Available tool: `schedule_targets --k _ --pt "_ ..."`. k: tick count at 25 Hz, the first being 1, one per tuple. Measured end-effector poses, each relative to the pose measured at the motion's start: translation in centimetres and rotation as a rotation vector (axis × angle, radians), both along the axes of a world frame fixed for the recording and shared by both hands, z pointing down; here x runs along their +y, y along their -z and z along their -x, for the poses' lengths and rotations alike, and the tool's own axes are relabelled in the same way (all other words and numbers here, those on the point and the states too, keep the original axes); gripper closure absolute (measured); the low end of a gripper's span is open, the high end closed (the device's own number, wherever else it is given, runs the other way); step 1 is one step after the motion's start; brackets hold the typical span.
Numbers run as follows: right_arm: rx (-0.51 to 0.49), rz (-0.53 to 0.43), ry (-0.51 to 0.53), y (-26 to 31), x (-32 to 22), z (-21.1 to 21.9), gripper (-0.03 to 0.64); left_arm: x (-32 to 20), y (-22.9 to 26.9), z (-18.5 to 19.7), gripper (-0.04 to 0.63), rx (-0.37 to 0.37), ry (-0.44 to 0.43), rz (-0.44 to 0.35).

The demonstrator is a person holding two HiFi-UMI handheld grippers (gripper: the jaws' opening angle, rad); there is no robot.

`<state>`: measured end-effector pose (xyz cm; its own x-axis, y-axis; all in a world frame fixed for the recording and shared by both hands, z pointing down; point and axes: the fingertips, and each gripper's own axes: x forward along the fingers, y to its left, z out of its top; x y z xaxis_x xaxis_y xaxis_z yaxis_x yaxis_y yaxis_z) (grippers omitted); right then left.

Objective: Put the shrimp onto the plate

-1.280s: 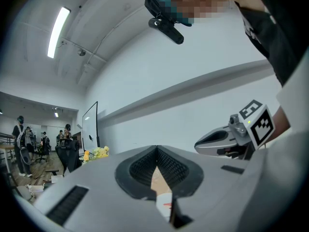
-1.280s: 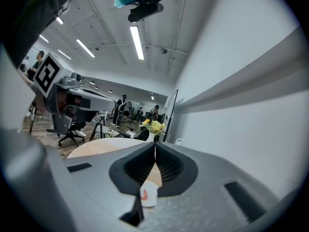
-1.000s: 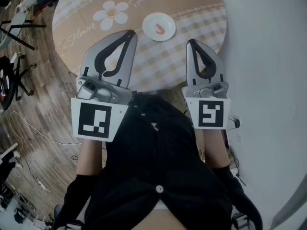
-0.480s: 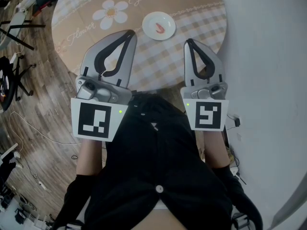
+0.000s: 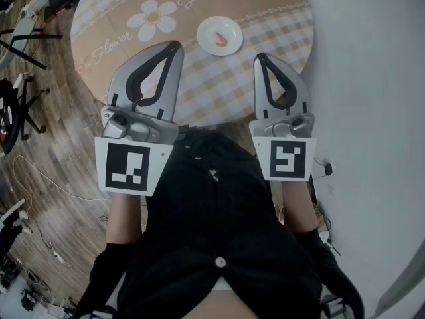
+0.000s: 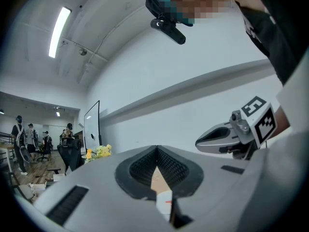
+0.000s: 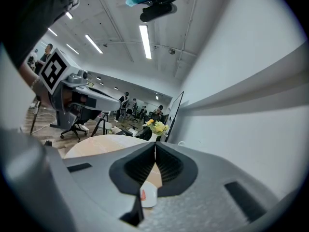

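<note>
Shrimp [image 5: 220,40] laid on plate [image 5: 232,29], bare table [image 5: 272,15] left around plate, left gripper [image 5: 175,44] and right gripper [image 5: 260,57] held closed, empty, short of plate

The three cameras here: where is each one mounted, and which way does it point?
Head view: on the person's head, looking steeply down at the table, plate and shrimp; shows the left gripper, right gripper, forearms and black top.
Left gripper view: rides that gripper, looking along its shut jaws toward a wall; the right gripper shows.
Right gripper view: looks along its shut jaws across the table.
Shared: both gripper views glimpse the plate between their jaws.
</note>
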<state>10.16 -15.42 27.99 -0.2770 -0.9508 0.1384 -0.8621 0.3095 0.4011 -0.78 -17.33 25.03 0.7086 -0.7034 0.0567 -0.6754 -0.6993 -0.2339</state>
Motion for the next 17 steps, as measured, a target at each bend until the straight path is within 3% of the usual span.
schedule_targets --k 17 --pt "0.007 -0.002 0.012 -0.12 -0.32 0.32 0.614 -0.07 -0.15 0.08 0.594 0.000 0.000 0.006"
